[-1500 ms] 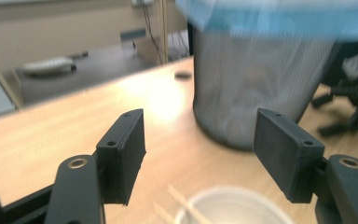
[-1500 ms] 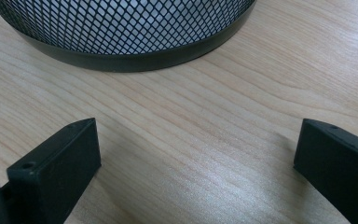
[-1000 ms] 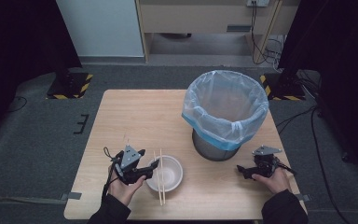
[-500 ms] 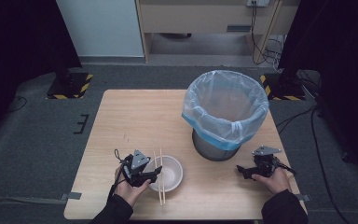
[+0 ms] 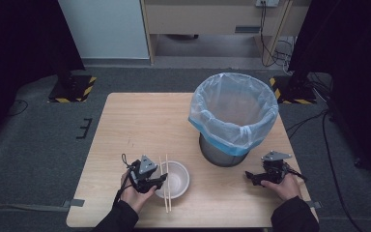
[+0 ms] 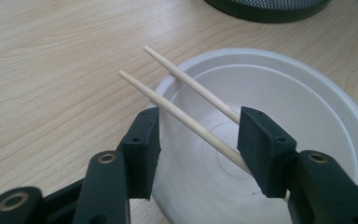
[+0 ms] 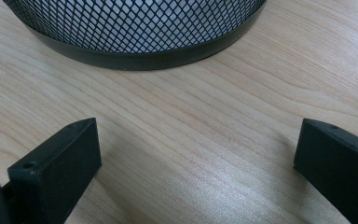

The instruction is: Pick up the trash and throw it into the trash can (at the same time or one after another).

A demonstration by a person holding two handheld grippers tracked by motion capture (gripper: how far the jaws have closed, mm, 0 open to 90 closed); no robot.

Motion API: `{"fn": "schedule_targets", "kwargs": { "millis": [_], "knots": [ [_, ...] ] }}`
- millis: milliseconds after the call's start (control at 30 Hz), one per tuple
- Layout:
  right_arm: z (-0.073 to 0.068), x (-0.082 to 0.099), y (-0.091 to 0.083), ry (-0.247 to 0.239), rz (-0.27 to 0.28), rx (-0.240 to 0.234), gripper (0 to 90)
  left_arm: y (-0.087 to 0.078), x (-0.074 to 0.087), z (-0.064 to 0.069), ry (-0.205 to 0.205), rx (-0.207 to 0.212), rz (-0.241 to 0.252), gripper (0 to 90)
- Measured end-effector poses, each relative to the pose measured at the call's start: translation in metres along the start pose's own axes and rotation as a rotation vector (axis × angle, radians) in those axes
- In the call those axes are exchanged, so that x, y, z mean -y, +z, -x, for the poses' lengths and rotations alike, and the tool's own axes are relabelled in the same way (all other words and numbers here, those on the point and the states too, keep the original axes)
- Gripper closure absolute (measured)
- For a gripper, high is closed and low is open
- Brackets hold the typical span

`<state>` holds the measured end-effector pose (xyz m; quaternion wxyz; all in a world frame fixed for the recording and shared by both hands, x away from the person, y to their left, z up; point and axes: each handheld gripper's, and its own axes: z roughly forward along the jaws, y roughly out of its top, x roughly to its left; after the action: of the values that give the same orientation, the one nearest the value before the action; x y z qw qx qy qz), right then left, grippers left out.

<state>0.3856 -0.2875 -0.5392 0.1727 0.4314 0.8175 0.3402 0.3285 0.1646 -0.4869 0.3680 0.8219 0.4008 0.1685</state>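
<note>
Left gripper [image 5: 158,181] moved in over the bowl [image 5: 176,179] near the table's front edge, jaws apart straddling the chopsticks [image 6: 186,114], likely pre-grasp; right gripper [image 5: 252,177] sat spread, idle.

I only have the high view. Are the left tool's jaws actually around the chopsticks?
Observer: Yes, the left tool is open, with both chopsticks between its jaws.
Operator: Anything in the bowl?
Observer: No, the white bowl is empty; the chopsticks lie across its rim.
Operator: What about the right tool?
Observer: The right tool is wide open over bare table, pointing at the black mesh base of the bin.
</note>
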Motion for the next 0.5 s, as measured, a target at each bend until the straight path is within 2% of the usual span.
{"fn": "schedule_targets", "kwargs": {
  "millis": [500],
  "knots": [
    [0.0,0.0,0.0,0.0,0.0,0.0,0.8,0.0025,-0.001,-0.0013,0.003,0.01,-0.011,62.6]
  ]
}}
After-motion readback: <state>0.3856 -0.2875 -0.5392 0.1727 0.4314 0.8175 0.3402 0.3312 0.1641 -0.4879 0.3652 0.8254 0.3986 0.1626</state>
